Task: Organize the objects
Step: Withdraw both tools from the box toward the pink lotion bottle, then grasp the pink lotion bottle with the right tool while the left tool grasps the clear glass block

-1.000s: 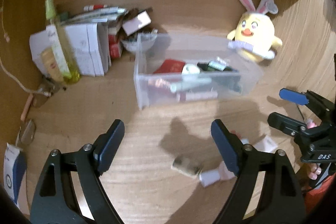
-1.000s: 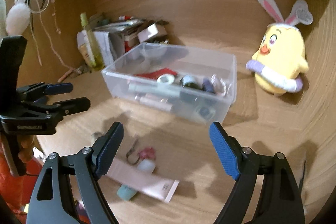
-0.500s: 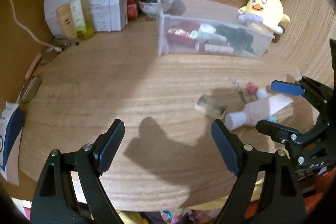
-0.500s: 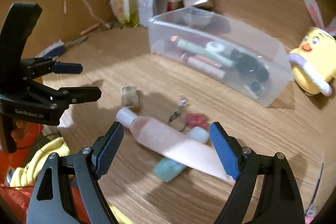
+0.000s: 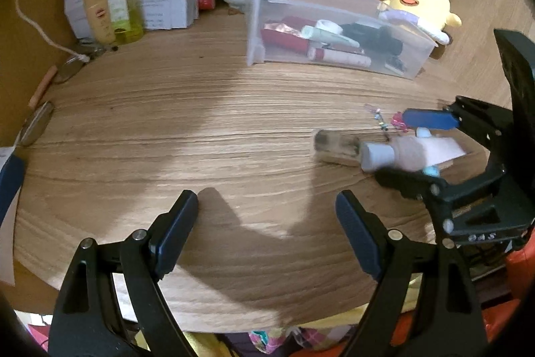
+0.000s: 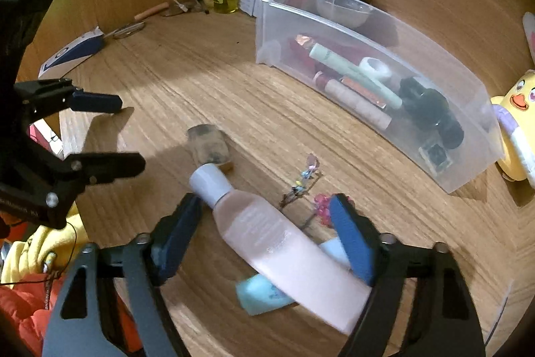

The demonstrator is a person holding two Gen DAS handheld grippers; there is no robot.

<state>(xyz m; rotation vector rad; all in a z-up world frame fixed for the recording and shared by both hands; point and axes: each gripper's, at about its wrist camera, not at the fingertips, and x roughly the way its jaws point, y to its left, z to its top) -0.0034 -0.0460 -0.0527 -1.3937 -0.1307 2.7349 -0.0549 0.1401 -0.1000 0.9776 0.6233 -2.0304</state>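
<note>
Straddling the pink bottle (image 6: pixel 284 250), the right gripper (image 6: pixel 267 233) has its jaws just narrowing around the body; daylight shows between the pads and the plastic, so nothing is gripped yet.

- Pink bottle: lying on its side at the near edge of the wooden table (image 6: pixel 234 89), white cap pointing far-left, its body resting across a small blue tube (image 6: pixel 264 291). Risk: smooth and round, likely to roll or swivel on the tube as the pads meet it, or to drag the tube off the near edge.
- Small brown jar (image 6: pixel 209 148): just beyond the cap, apparently touching it. Risk: knocked away if the bottle pivots.
- Beaded trinket (image 6: pixel 301 186) with pink charm (image 6: pixel 322 206): just right of the bottle, beside the right-hand pad. Risk: snagged in the closing jaw.
- Left gripper (image 5: pixel 267 216): wide, empty, above bare table to the left.
- Clear bin (image 6: pixel 384 82): far right, already crowded; a long bottle may not lie flat.
- Yellow plush (image 5: pixel 421 4): beyond the bin.
</note>
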